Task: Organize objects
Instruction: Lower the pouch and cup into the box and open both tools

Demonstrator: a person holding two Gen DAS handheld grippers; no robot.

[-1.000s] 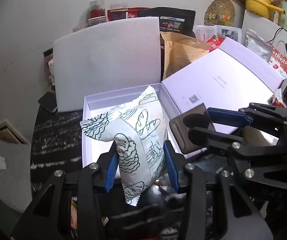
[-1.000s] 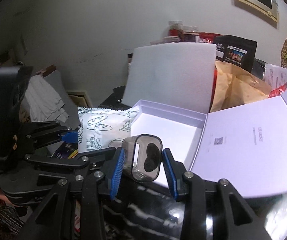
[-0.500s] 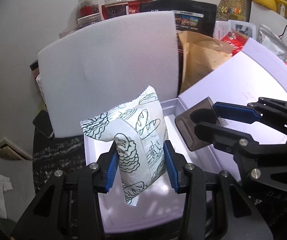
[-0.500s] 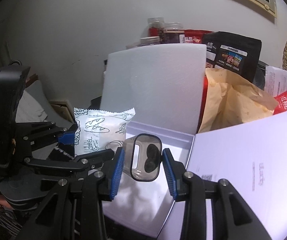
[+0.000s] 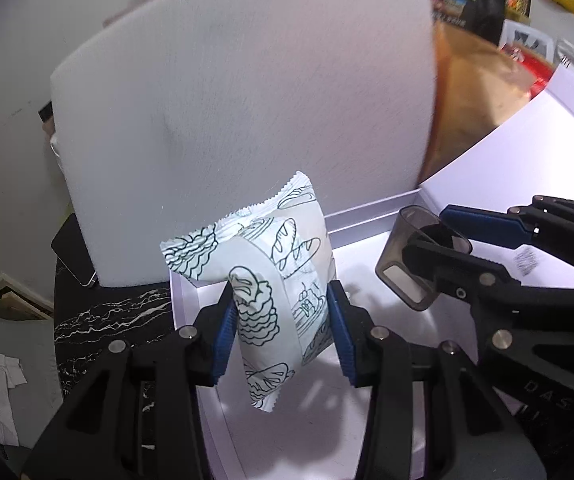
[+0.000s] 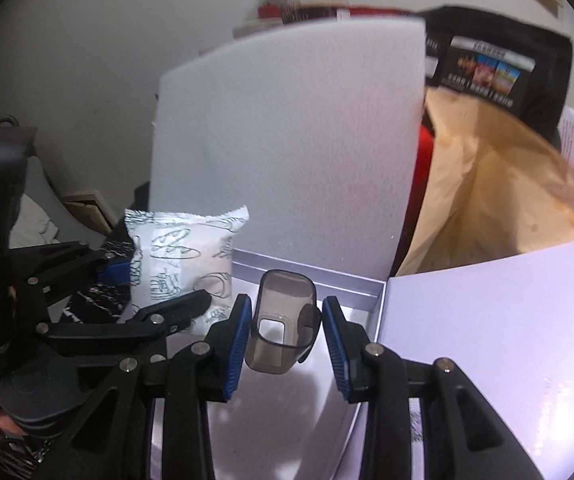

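Tabletop: black marble-look tabletop point(image 5: 99, 320) with white veins, set against a pale wall, crowded at the back.
Box: shallow white box point(image 5: 371, 216), open, its lid point(image 5: 527, 168) folded out flat to the right; the bright floor of the box is bare where it shows.
Snack packet: white pillow-shaped packet point(image 5: 275, 288) printed with dark line drawings of loaves and pastries, crimped zigzag ends, standing on end and a little tilted, hanging over the box's left part.
Left gripper: left gripper point(image 5: 283, 328) is clenched on the snack packet, the blue fingers point(image 5: 223, 336) pressing its two sides at mid-height.
Smoky case: small translucent grey plastic case point(image 6: 283, 320) with rounded corners and a dark shape inside, held over the box near the lid's hinge.
Right gripper: right gripper point(image 6: 285, 334) has the smoky case between its blue fingers point(image 6: 237, 340); the jaws are closing, the left pad against the case, a thin gap showing at the right pad.
Foam sheet: large white foam sheet point(image 5: 247, 92) standing upright right behind the box, hiding most of what is at the back.
Behind and beside: brown paper bag point(image 6: 499, 184) just right of the foam, a black pouch point(image 6: 491, 64) with colour pictures above it, jars point(image 6: 299, 0) peeking over the foam's top, blurred.
Left edge: a dark phone-like slab point(image 5: 73, 252) on the tabletop beside the foam.
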